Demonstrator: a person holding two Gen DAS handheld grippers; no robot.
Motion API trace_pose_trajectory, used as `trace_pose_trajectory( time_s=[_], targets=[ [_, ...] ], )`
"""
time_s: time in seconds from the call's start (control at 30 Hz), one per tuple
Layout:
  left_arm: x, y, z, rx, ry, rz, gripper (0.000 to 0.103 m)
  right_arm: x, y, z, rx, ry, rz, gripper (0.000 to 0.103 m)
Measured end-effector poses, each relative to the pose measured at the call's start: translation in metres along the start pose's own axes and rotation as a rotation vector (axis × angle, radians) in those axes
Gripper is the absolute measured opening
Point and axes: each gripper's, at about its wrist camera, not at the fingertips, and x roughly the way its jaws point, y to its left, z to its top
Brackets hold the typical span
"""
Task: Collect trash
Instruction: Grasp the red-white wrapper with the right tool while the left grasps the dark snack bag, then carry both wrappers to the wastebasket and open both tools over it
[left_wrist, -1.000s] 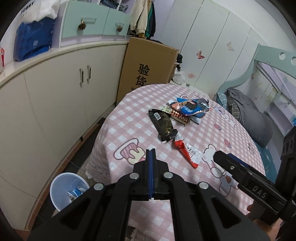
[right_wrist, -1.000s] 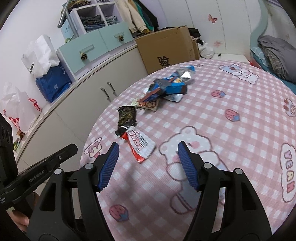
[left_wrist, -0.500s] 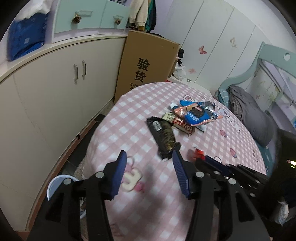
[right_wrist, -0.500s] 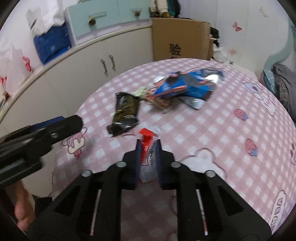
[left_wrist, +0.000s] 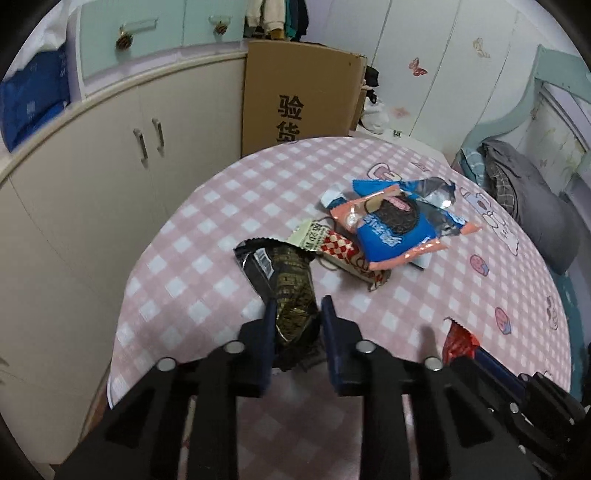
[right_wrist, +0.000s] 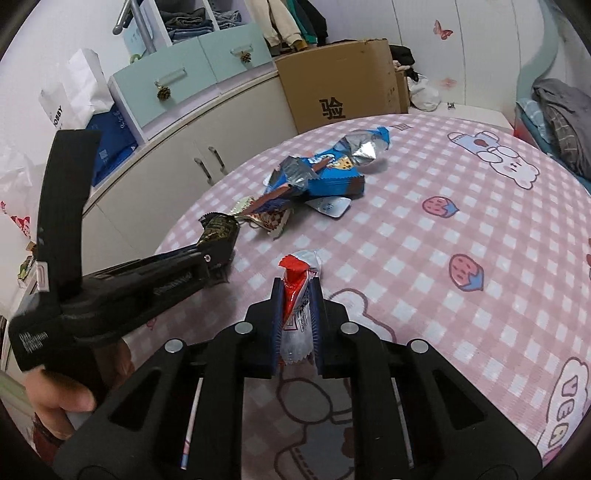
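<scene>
Pink-and-white checked cloth with cartoon bears and strawberries covers the round desk, the biggest thing in view. Behind it runs a long cream cabinet with pale green drawers on top, and a tall brown cardboard box stands against the cabinet's end. A bed with grey bedding lies off to the far right.

On the desk, near its far middle, a heap of wrappers lies together: a blue cookie packet with pink edges on top, torn silver foil behind it, and a red-checked wrapper poking out from under its near side.

Just in front of that heap lies a black-and-gold wrapper, its near end between the fingers of the left tongs. Those tongs are closing around it; whether the pads already press on it cannot be told. The right wrist view shows a hand gripping their handle.

Nearer the desk's front edge, well apart from the heap, the right tongs are clenched on a red-and-white wrapper, whose red top sticks up between the blue pads.
</scene>
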Motion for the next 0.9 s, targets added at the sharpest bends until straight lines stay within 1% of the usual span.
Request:
trace_pose_trajectory(
  time_s=[0.17, 0.27, 0.43, 0.57, 0.7, 0.9],
  targets=[
    [-0.024, -0.002, -0.014, 0.011, -0.041, -0.001, 0.019, -0.007, 0.003, -0.002, -0.009, -0.018, 0.013, 0.014],
    [-0.044, -0.002, -0.020, 0.011, -0.067, -0.021, 0.019, -0.015, 0.003, -0.008, -0.005, -0.022, 0.032, 0.014],
    [-0.073, -0.003, -0.034, 0.013, -0.090, -0.034, 0.019, -0.038, 0.009, -0.016, 0.000, -0.036, 0.074, 0.014],
    [-0.097, 0.001, -0.047, 0.006, -0.107, -0.042, 0.019, -0.056, 0.021, -0.020, -0.015, -0.054, 0.091, 0.014],
    [-0.118, 0.013, -0.057, -0.002, -0.124, -0.040, 0.019, -0.072, 0.041, -0.027, -0.045, -0.062, 0.110, 0.014],
    [-0.146, 0.047, -0.073, -0.045, -0.152, -0.008, 0.019, -0.079, 0.079, -0.033, -0.095, -0.057, 0.150, 0.014]
  ],
)
